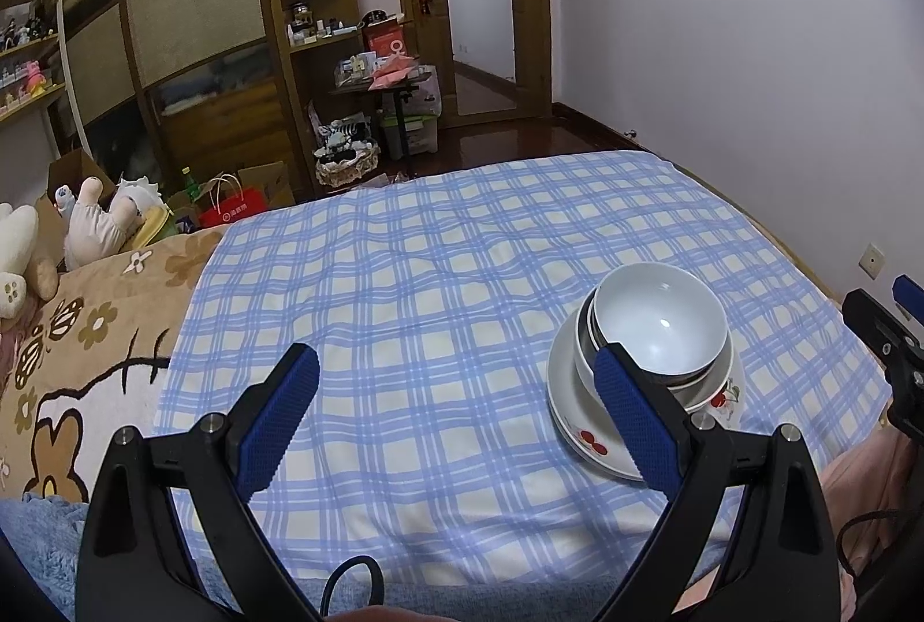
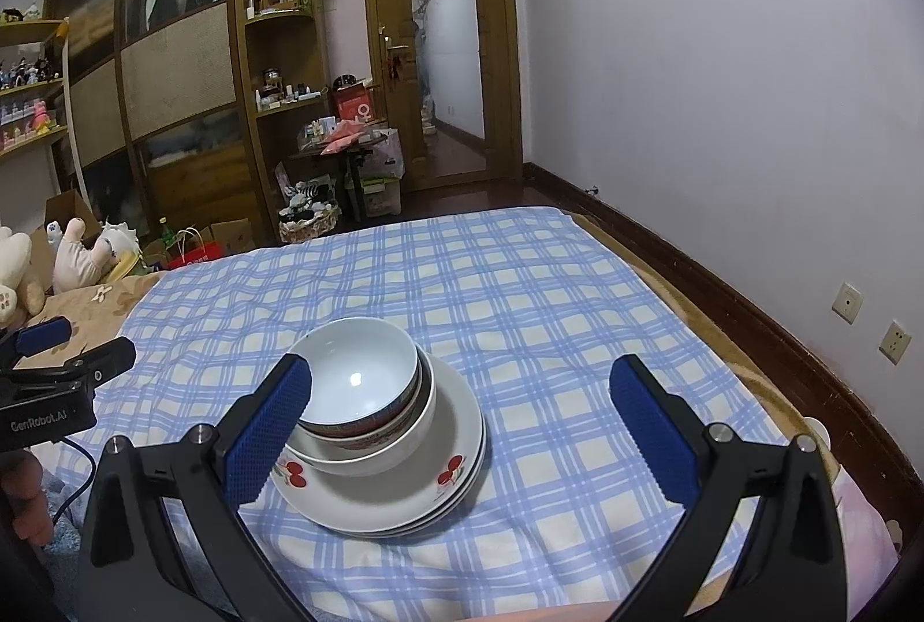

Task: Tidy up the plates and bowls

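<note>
Nested white ceramic bowls (image 2: 358, 379) sit on stacked white cherry-print plates (image 2: 456, 477) on the blue checked bedsheet (image 2: 520, 287). Both the left tongs (image 1: 456, 385) and right tongs (image 2: 462, 391) are spread wide, holding nothing.

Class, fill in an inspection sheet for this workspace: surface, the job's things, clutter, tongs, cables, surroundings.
Surface: blue checked cloth spread on a bed.
Job's things: white bowl nested in other bowls, on a stack of cherry-print plates.
Clutter: nothing seen on the cloth besides the stack.
Tongs: left tongs open, empty; right tongs open, empty, neither touching the stack.
Cables: black cable loops beneath the left tongs.
Surroundings: plush toys, wooden wardrobe, door, wall sockets.
</note>
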